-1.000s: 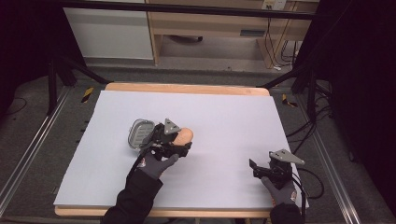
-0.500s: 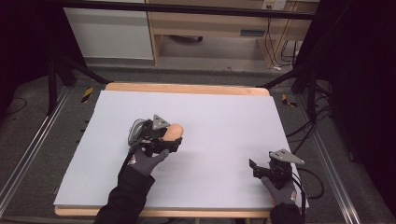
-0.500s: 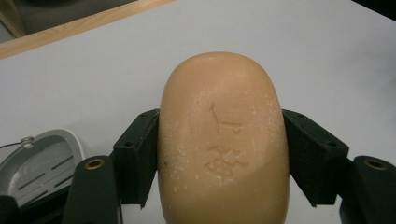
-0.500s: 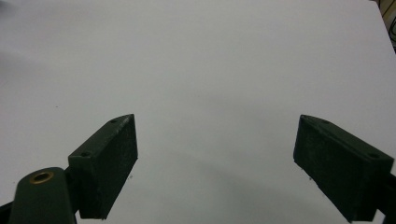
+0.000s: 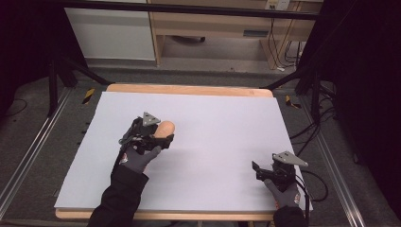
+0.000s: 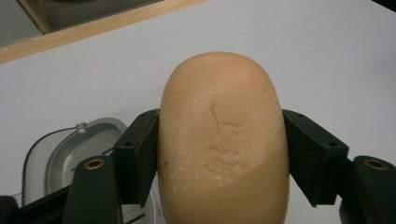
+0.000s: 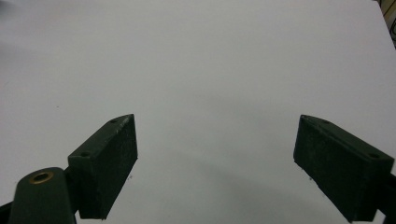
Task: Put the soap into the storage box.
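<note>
Soap bar [image 6: 223, 140] clamped between left gripper [image 5: 158, 137] fingers [image 6: 137, 156], held above white surface [image 5: 222, 127]. Since a second ago, left hand has carried it leftward; it now hangs right beside and partly over metal soap dish [image 6: 77, 154]. Likely next: set soap in dish. Right gripper [image 7: 215, 163] parked near front right edge, fingers apart, nothing between.

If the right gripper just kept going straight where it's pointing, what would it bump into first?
Probably nothing soon. The right gripper is open with nothing between its jaws, and ahead of it lies bare white table. In the high view it points toward the soap in the left gripper, though far off.
</note>
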A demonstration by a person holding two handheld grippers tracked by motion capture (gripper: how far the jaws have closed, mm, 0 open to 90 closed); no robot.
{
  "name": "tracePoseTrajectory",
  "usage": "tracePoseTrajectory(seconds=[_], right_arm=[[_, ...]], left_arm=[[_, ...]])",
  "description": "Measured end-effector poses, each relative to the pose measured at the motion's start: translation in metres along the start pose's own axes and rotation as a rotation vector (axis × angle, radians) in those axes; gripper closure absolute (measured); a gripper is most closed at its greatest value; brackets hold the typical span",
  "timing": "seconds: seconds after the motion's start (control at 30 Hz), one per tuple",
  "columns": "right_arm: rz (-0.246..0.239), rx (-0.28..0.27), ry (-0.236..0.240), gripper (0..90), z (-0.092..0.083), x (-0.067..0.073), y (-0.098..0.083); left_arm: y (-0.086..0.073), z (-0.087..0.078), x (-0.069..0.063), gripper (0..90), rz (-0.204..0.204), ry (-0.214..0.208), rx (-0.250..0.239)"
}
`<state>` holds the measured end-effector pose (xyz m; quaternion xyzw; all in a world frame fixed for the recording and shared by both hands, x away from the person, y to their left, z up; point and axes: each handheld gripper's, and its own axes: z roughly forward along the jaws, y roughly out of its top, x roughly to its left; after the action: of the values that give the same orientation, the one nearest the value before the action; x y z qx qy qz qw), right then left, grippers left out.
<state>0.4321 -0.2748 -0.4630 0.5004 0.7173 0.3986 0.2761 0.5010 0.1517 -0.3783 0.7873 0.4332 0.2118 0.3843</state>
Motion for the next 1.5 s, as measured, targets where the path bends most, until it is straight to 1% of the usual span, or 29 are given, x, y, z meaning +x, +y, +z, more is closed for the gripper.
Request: tracePoseTrajectory(seconds=[0.33, 0.67, 0.73, 0.8, 0.87, 1.03, 1.1, 1.37, 1.4, 1.43, 1.5], right_arm=[[-0.002, -0.002, 0.008, 13.4, 0.0, 0.002, 0.001], [-0.004, -0.002, 0.005, 13.4, 0.0, 0.002, 0.001], [-0.005, -0.003, 0.005, 13.4, 0.0, 0.002, 0.001], [-0.004, -0.002, 0.006, 13.4, 0.0, 0.002, 0.001], [-0.005, -0.002, 0.006, 13.4, 0.0, 0.002, 0.001], [-0.002, 0.005, 0.011, 13.4, 0.001, 0.003, 0.001], [-0.011, 0.001, 0.009, 13.4, 0.001, 0.002, 0.001], [-0.008, 0.0, 0.011, 13.3, 0.001, 0.003, 0.001], [-0.008, 0.0, 0.011, 13.3, 0.001, 0.003, 0.001], [-0.01, 0.001, 0.012, 13.3, 0.001, 0.003, 0.001], [-0.011, 0.001, 0.012, 13.2, 0.001, 0.004, 0.001]], left_arm=[[-0.003, -0.002, 0.021, 32.1, -0.034, 0.044, 0.008], [-0.006, 0.0, 0.037, 32.1, -0.067, 0.075, 0.01], [-0.008, 0.001, 0.039, 32.1, -0.078, 0.079, 0.013], [-0.009, 0.002, 0.042, 32.1, -0.077, 0.086, 0.018], [-0.009, 0.004, 0.044, 32.1, -0.088, 0.09, 0.016], [-0.01, 0.007, 0.048, 32.1, -0.095, 0.103, 0.026], [-0.011, 0.008, 0.05, 32.1, -0.095, 0.108, 0.026], [-0.015, 0.012, 0.056, 32.1, -0.113, 0.119, 0.031], [-0.016, 0.012, 0.057, 32.1, -0.11, 0.117, 0.041], [-0.017, 0.013, 0.057, 32.1, -0.117, 0.119, 0.037], [-0.019, 0.014, 0.059, 32.1, -0.117, 0.12, 0.047]])
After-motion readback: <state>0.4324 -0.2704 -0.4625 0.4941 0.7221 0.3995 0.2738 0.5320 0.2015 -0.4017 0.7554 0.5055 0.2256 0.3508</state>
